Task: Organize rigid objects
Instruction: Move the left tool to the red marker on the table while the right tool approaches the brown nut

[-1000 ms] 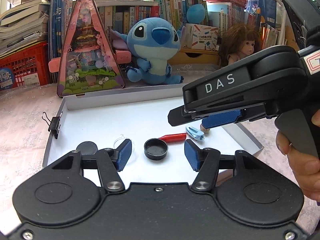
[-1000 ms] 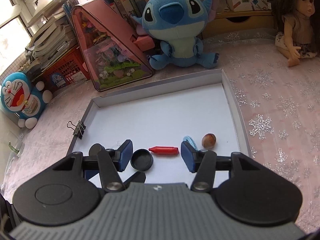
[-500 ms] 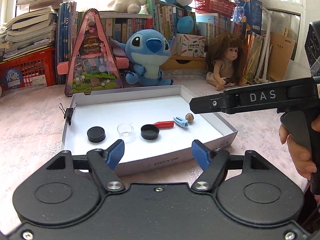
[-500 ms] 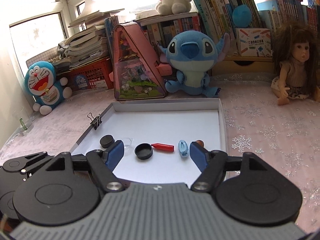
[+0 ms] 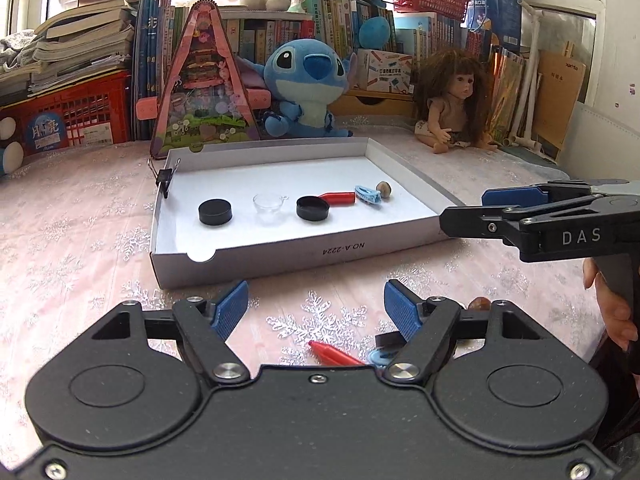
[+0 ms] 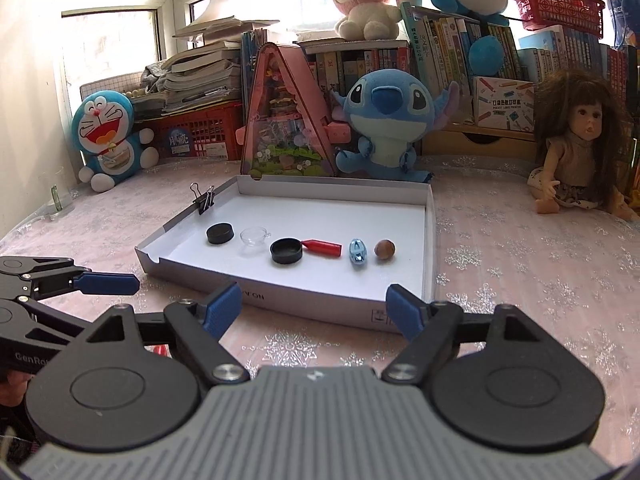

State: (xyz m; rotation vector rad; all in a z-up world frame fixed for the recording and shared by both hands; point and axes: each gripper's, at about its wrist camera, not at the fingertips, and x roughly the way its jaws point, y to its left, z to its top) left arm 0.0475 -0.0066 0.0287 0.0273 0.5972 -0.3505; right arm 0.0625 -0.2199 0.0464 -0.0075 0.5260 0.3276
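Note:
A shallow white box lid (image 5: 280,252) (image 6: 304,300) lies on the table. In it stand in a row a black puck (image 5: 215,212) (image 6: 220,234), a clear small cup (image 5: 269,204) (image 6: 255,237), a black cap (image 5: 313,208) (image 6: 286,251), a red crayon-like piece (image 5: 338,198) (image 6: 324,247), a blue clip (image 5: 368,194) (image 6: 357,254) and a brown nut (image 5: 384,189) (image 6: 385,249). My left gripper (image 5: 316,310) (image 6: 108,284) is open and empty in front of the lid. My right gripper (image 6: 314,306) (image 5: 508,198) is open and empty, right of the lid.
A binder clip (image 5: 164,178) is on the lid's left rim. On the table near me lie a red piece (image 5: 332,354), a blue ring (image 5: 380,358) and a brown nut (image 5: 478,303). A Stitch plush (image 5: 308,88), pink triangular toy (image 5: 202,88) and doll (image 5: 456,100) stand behind.
Both grippers have pulled back from over the lid towards me and stayed open. The items in the lid have not moved.

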